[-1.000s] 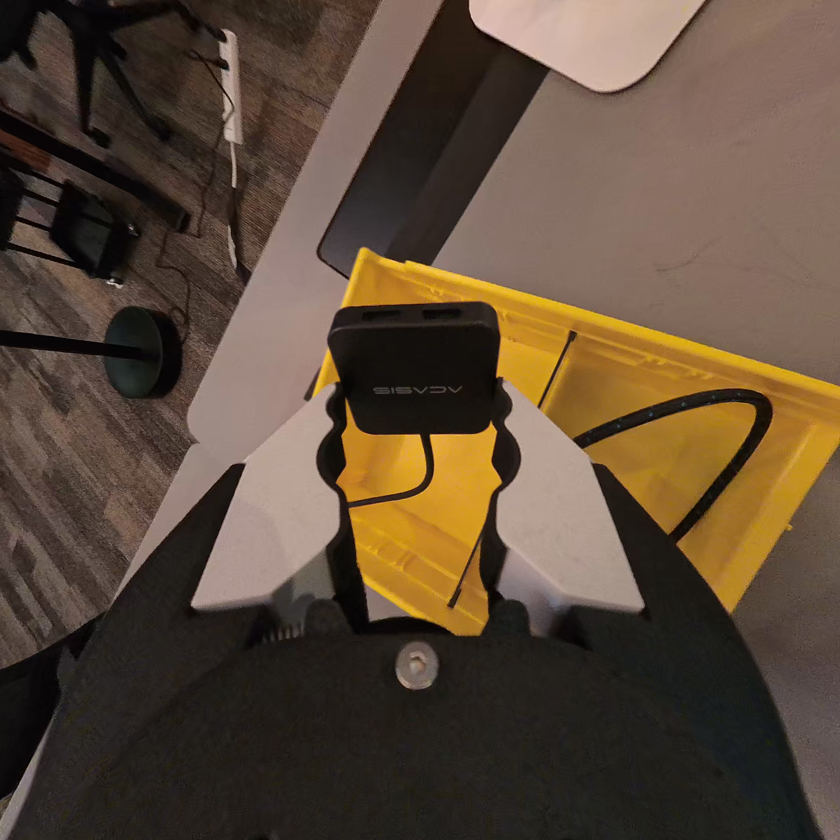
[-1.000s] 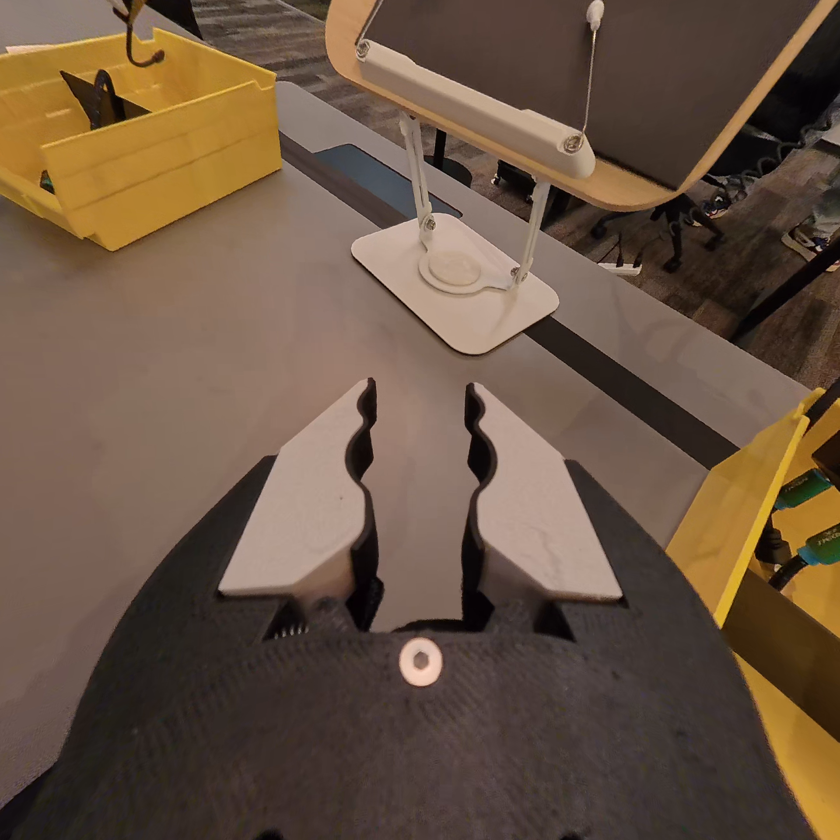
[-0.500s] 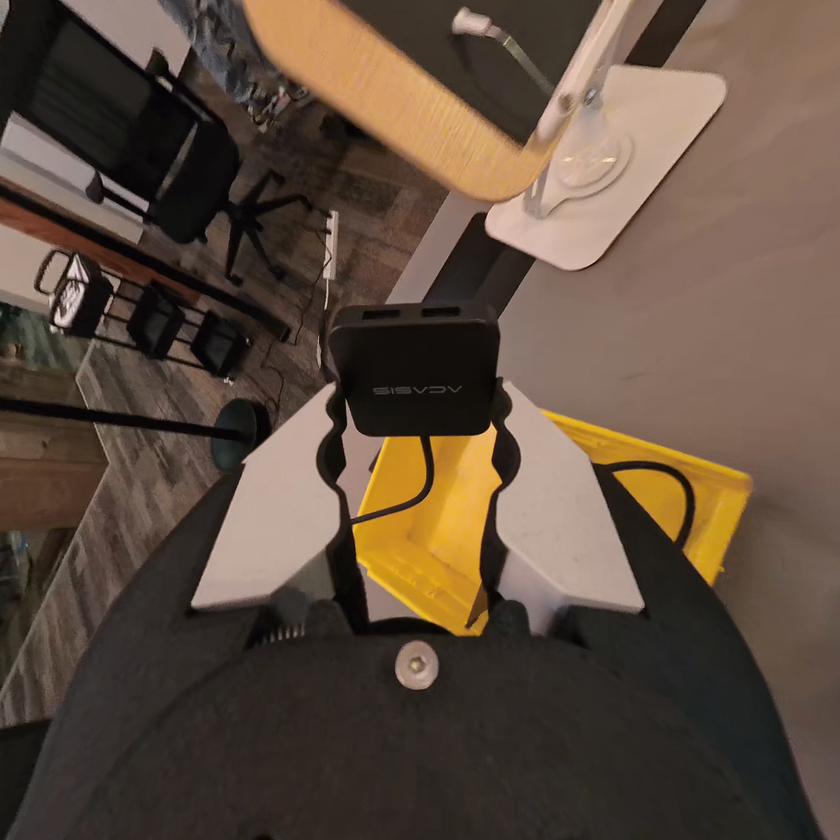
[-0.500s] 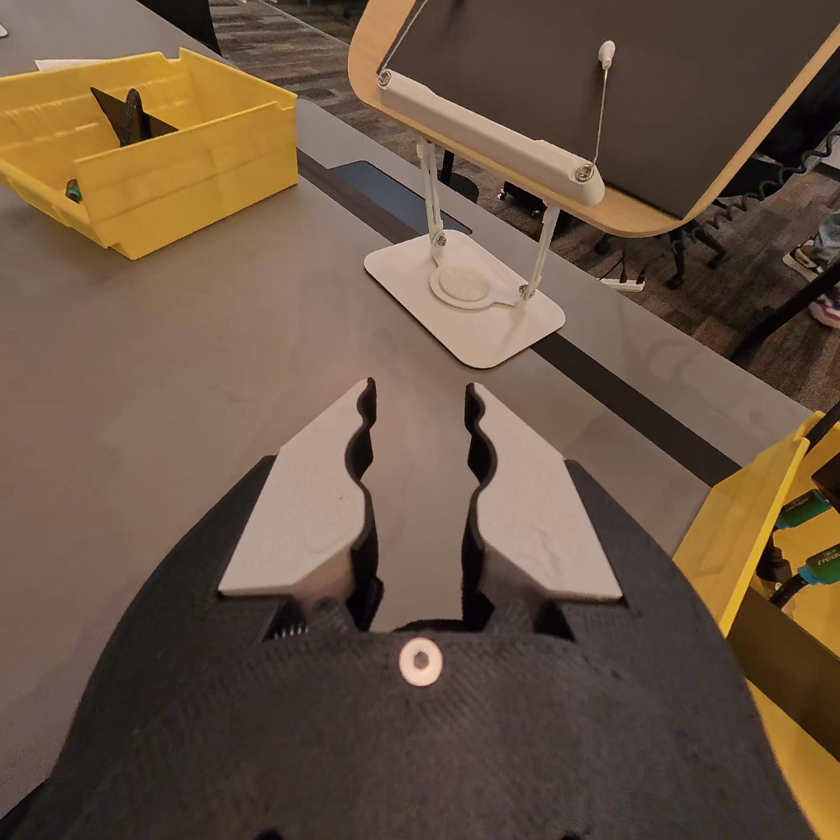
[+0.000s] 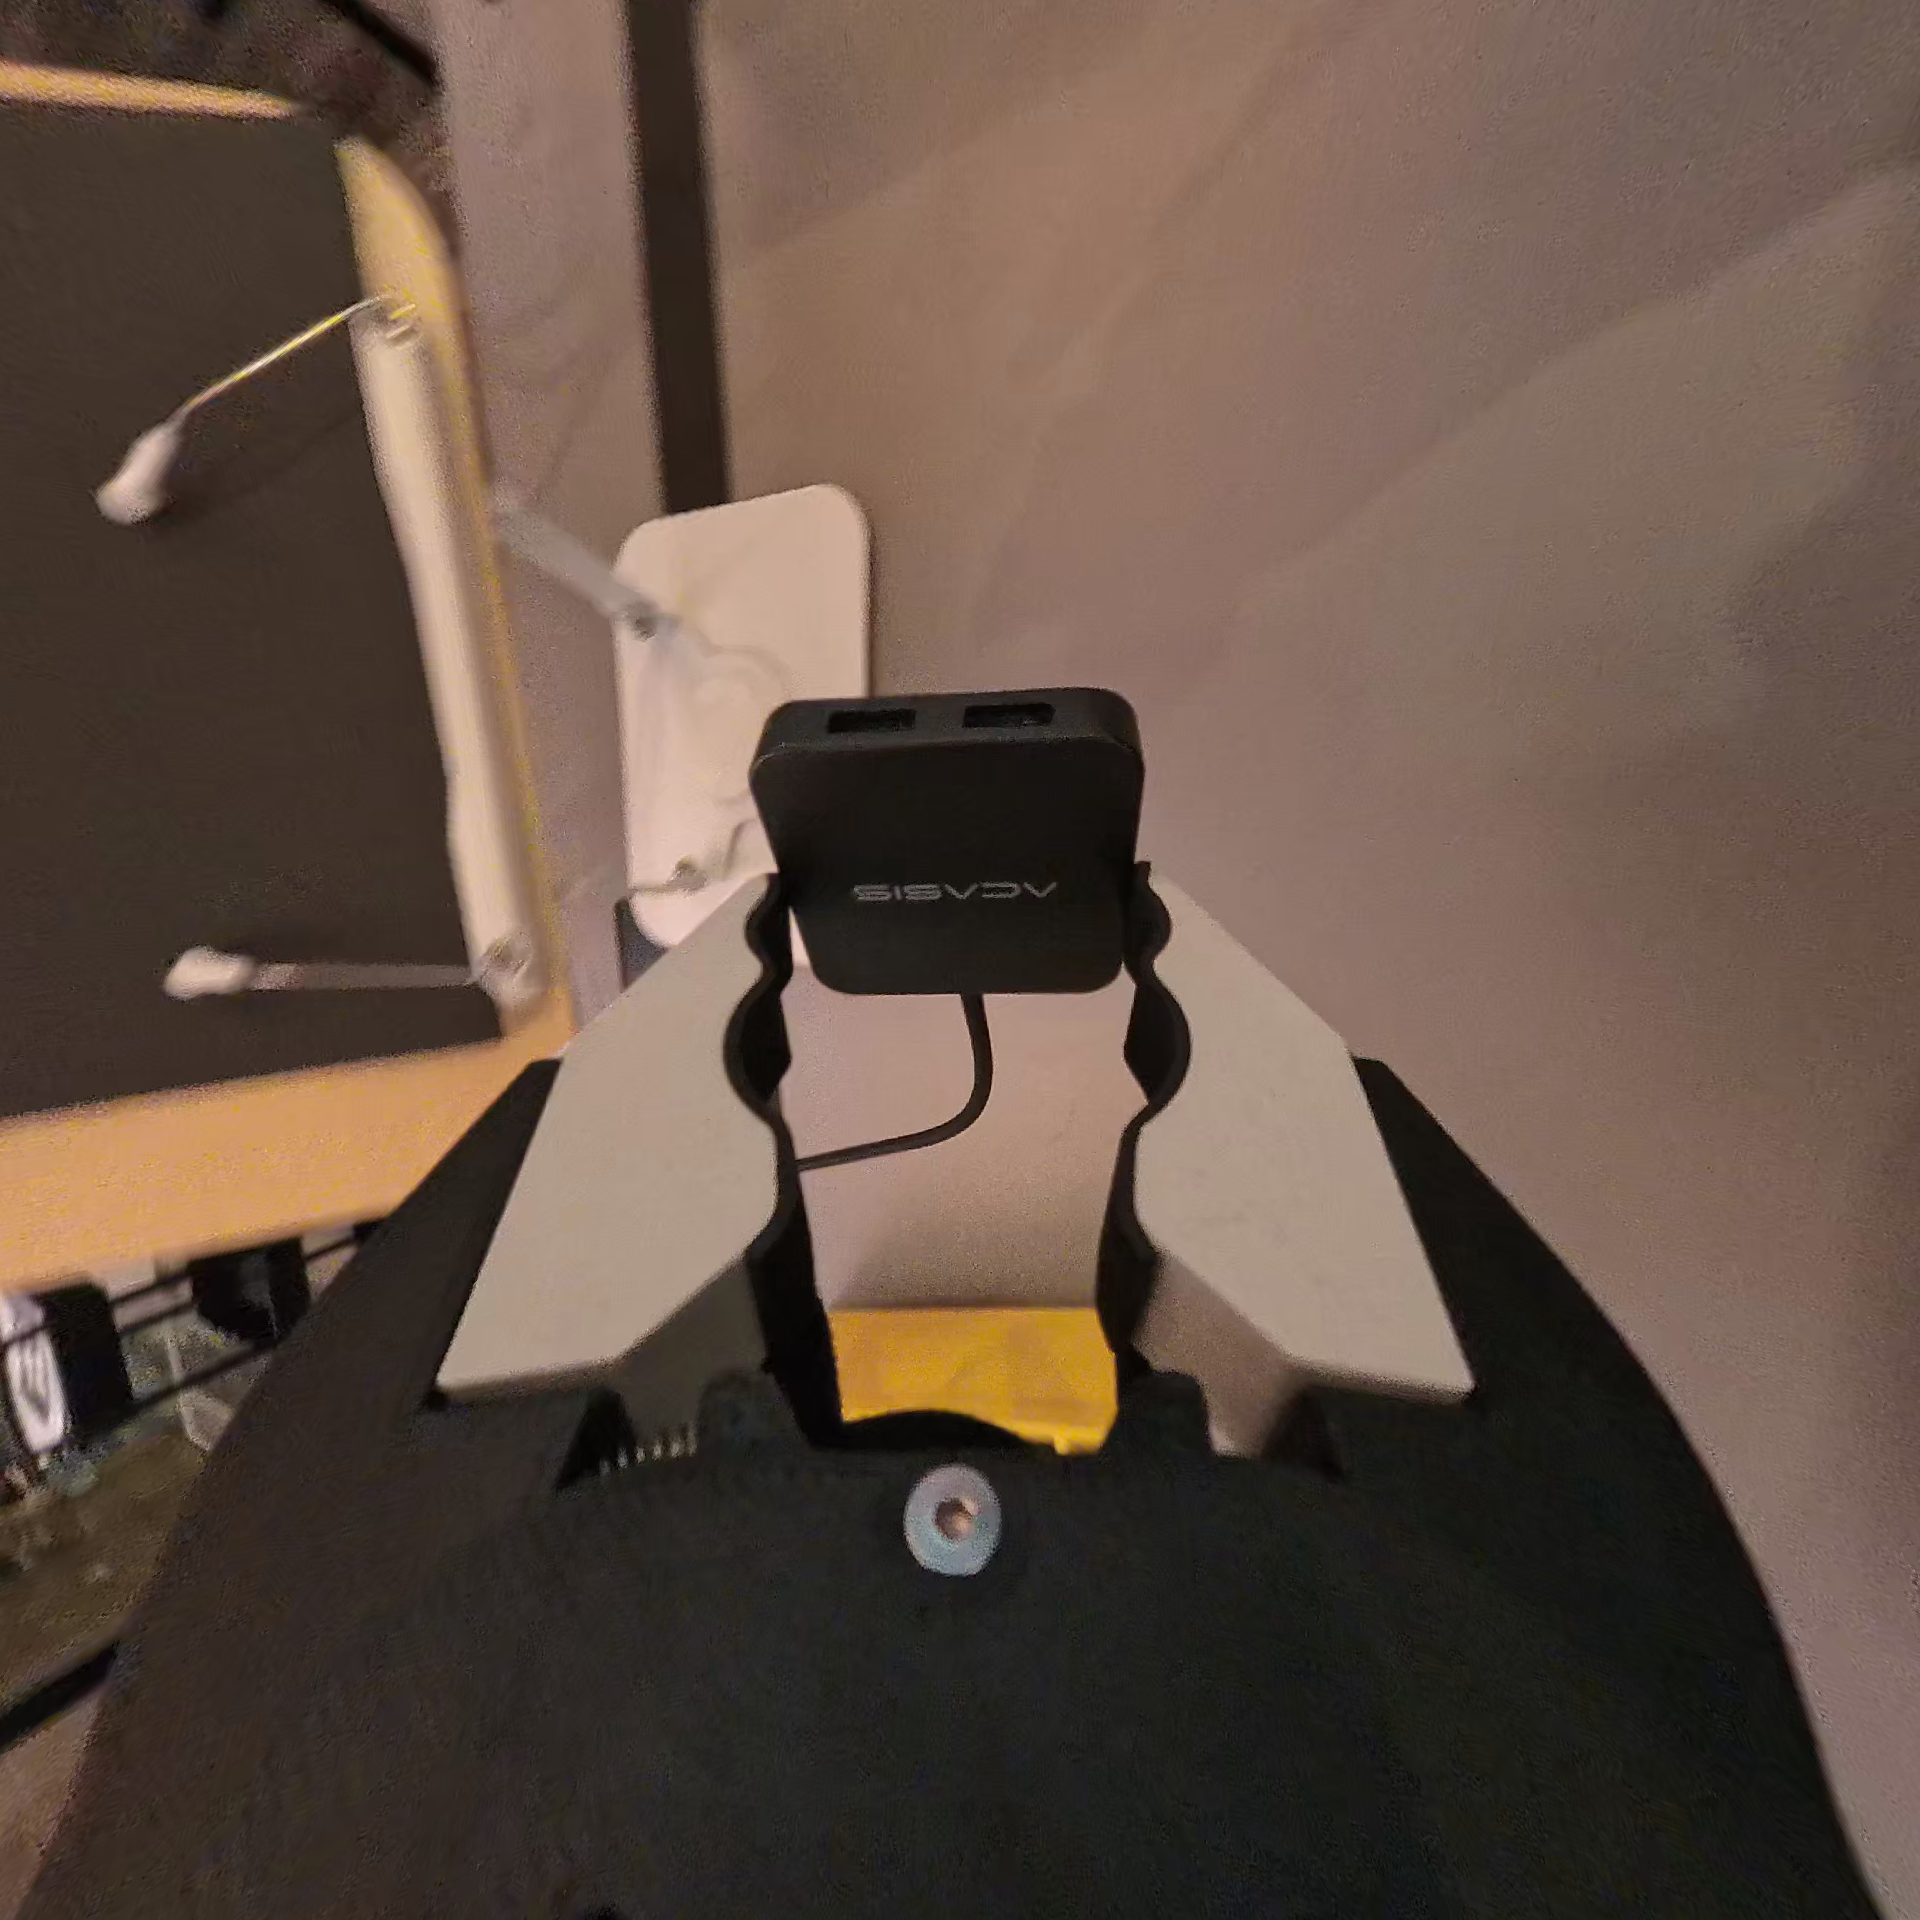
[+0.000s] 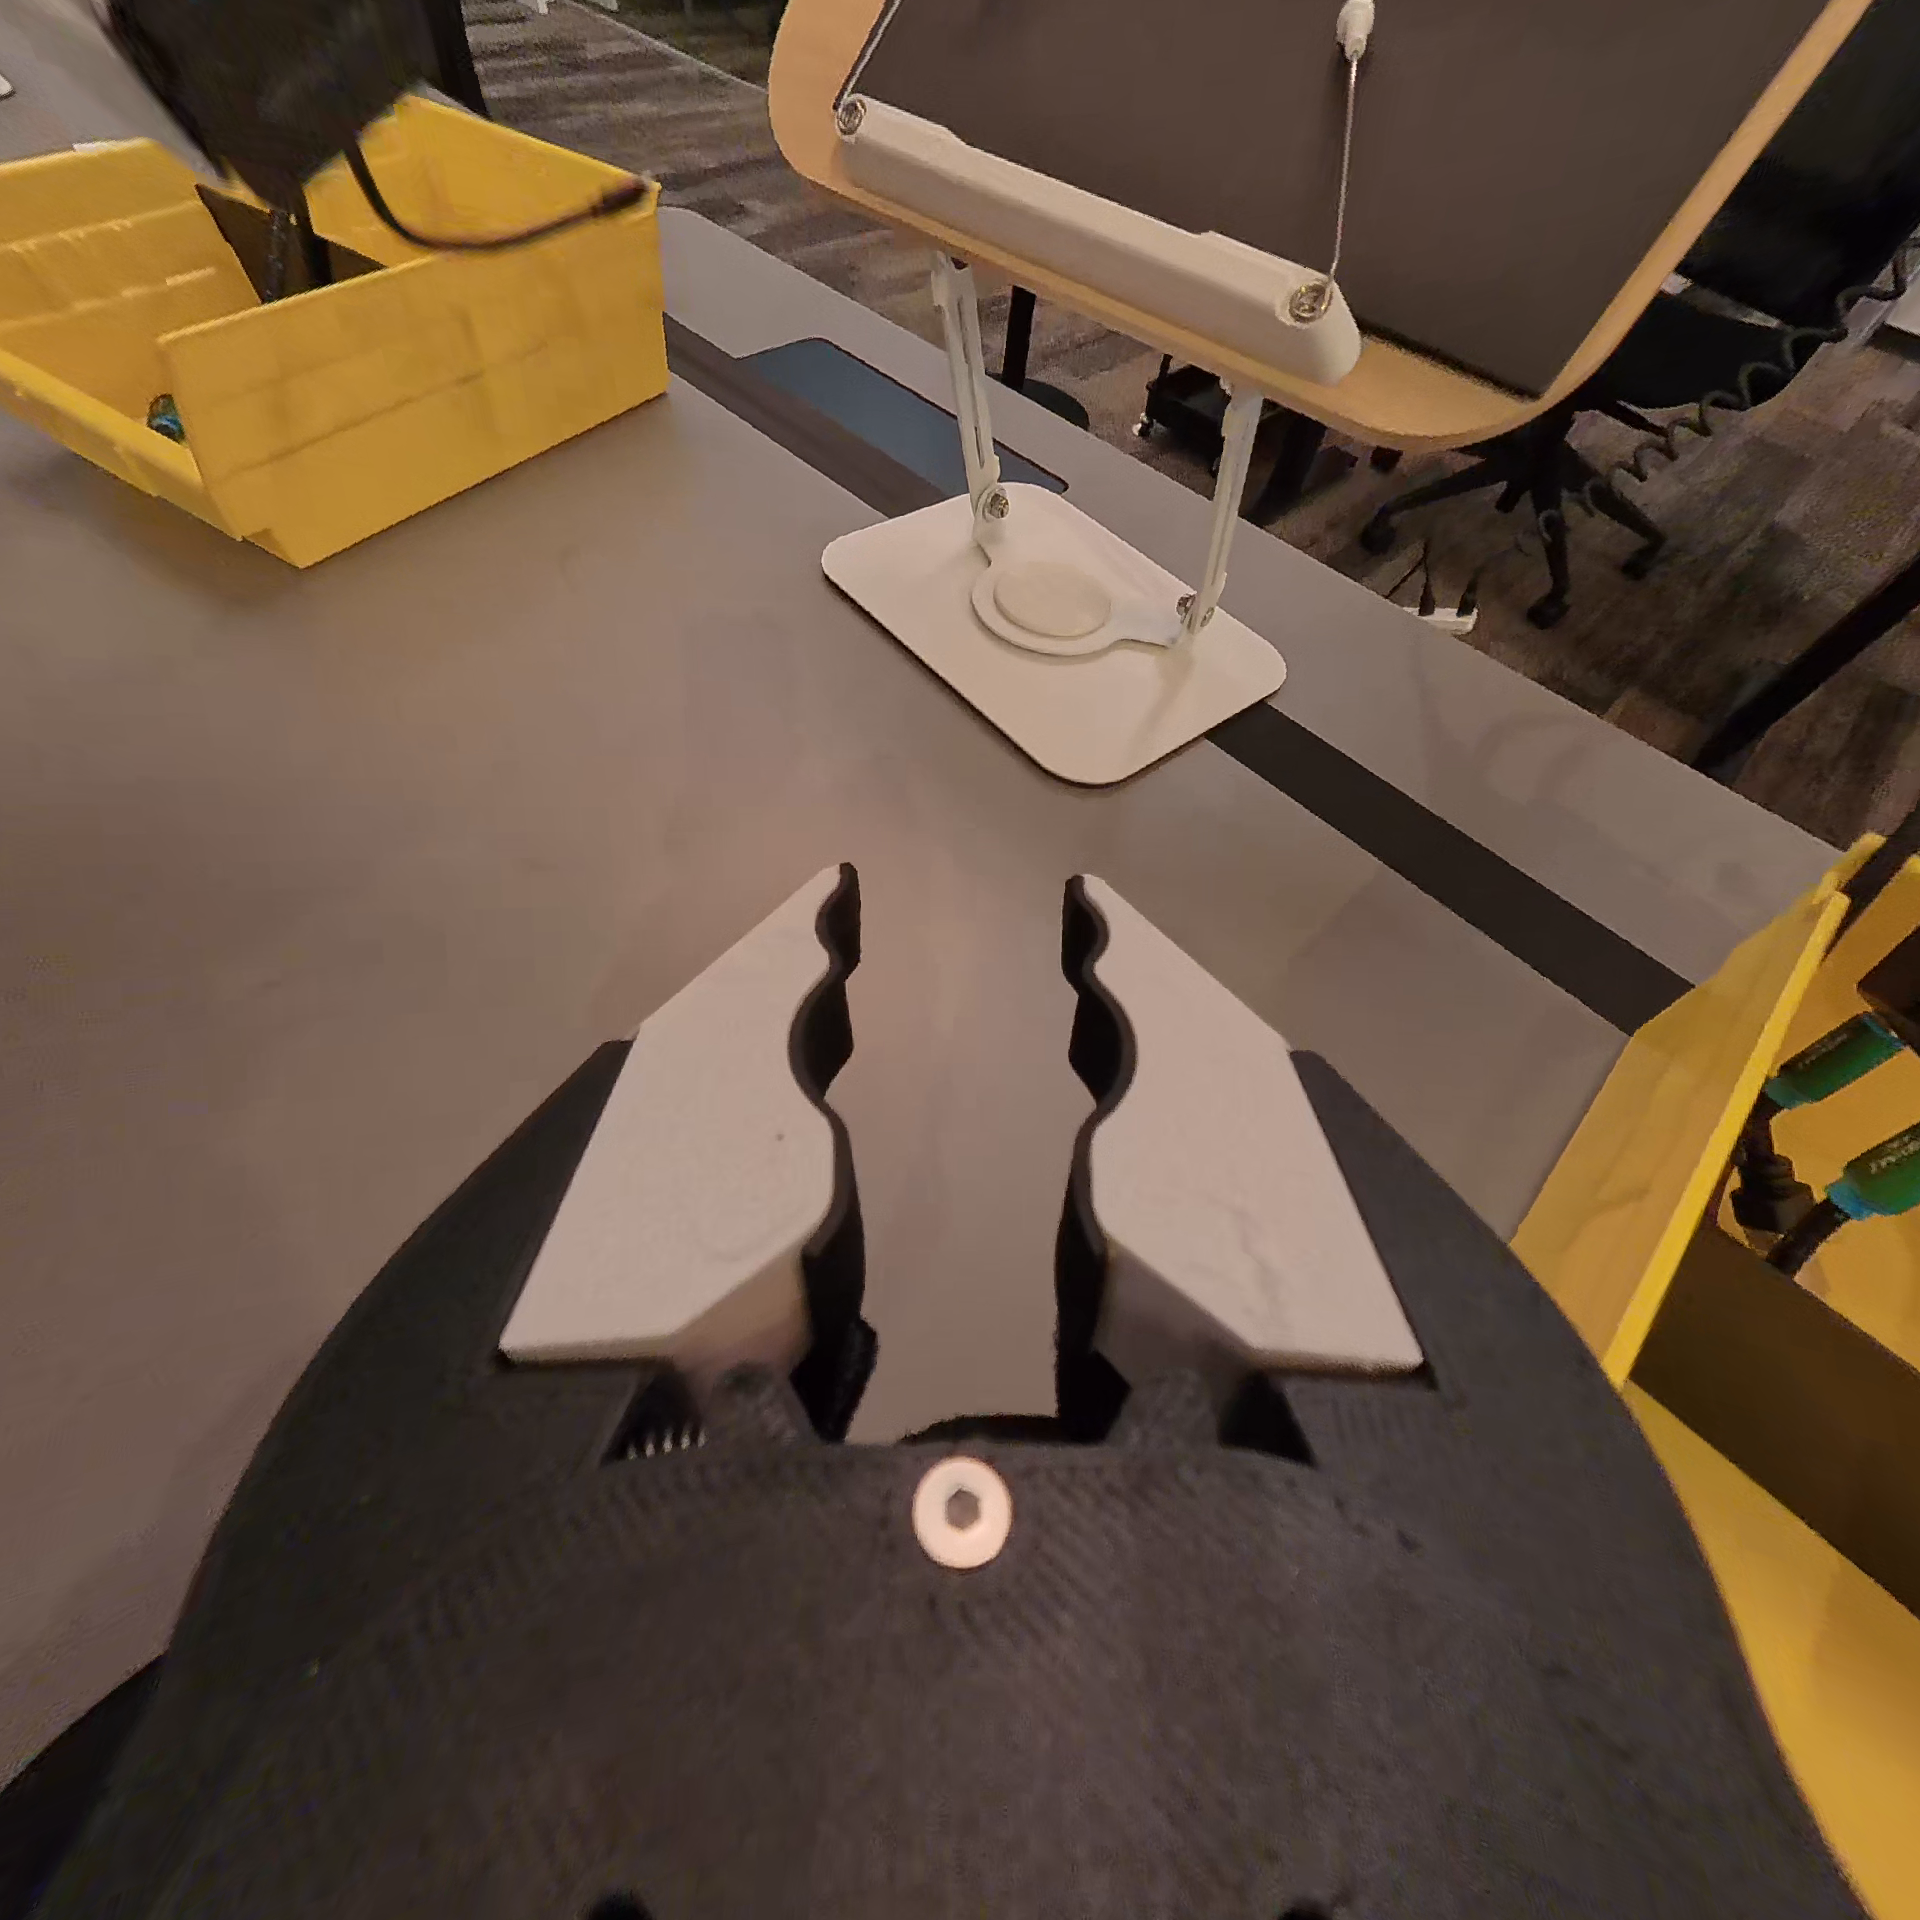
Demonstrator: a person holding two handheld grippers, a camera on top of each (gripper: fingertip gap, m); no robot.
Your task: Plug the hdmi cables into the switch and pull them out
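Left gripper (image 5: 951,904) is clamped on the switch (image 5: 948,836), ports facing away; right gripper (image 6: 961,904) is open and empty, with the hdmi cables (image 6: 1834,1132) in the bin at the counter's right edge.

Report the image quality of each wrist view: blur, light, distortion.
Left wrist view: warm dim light; the stand and board at left are smeared by motion, while the switch in the left tool stays sharp. Right wrist view: mostly crisp, wide-angle bending at the edges; the dark shape over the left yellow bin is blurred.
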